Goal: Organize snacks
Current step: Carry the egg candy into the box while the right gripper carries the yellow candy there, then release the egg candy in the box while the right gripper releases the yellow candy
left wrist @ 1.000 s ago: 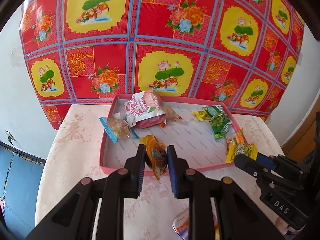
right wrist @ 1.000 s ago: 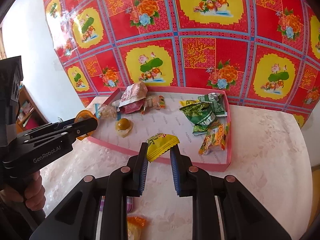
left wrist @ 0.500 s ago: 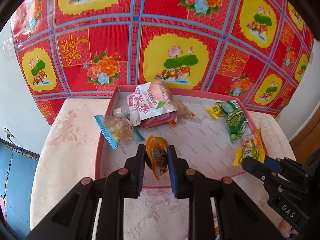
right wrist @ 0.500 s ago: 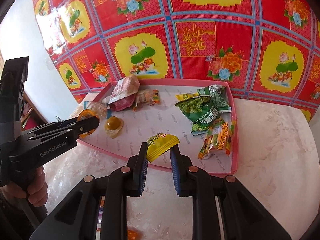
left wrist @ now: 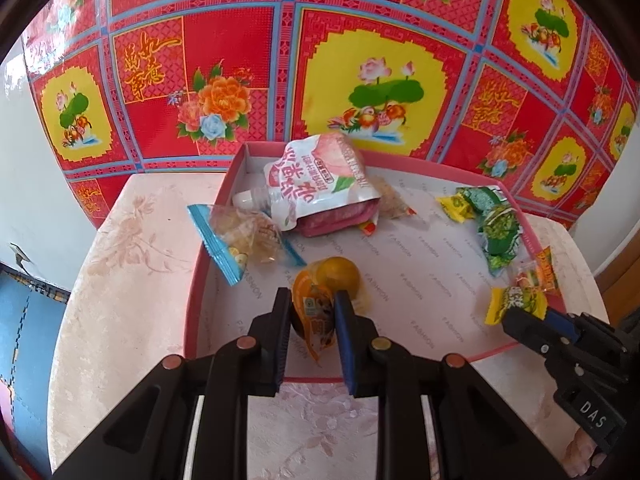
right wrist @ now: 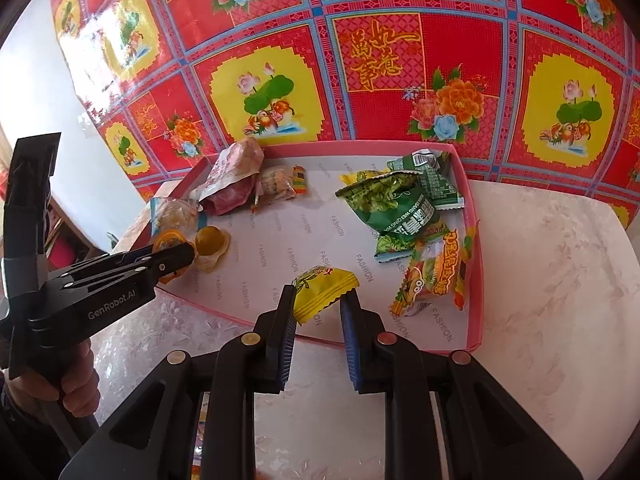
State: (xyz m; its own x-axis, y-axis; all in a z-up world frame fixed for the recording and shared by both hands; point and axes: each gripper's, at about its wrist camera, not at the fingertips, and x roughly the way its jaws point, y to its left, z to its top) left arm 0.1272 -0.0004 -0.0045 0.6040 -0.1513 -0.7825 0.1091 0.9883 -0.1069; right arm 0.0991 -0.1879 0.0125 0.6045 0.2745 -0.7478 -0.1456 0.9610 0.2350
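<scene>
We see the pink tray (left wrist: pixel 192 304) sitting on a pale floral table (left wrist: pixel 120 280), with snacks scattered inside it. Our left gripper (left wrist: pixel 312 312) pinches an orange jelly cup (left wrist: pixel 314 312) between its pads, held over the tray's near left part, just beside a second orange jelly cup (left wrist: pixel 340 274) that lies on the tray floor. Our right gripper (right wrist: pixel 318 304) is clamped on a yellow candy packet (right wrist: pixel 320 286), hanging over the tray's near edge.

Further back on the left, a white-and-pink drink pouch (left wrist: pixel 316 184) leans on a pink pack, and a clear bag with blue ends (left wrist: pixel 240 240) lies across the tray's left rim. On the right side, 2 green snack bags (right wrist: pixel 396 208) overlap near the far corner, and an orange-and-yellow packet (right wrist: pixel 436 276) lies in front of them by the right wall.

Behind the table hangs a red cloth (right wrist: pixel 360 60) patterned with flowers and yellow panels. In the right wrist view, a hand (right wrist: pixel 76 388) grips the left gripper's handle.
</scene>
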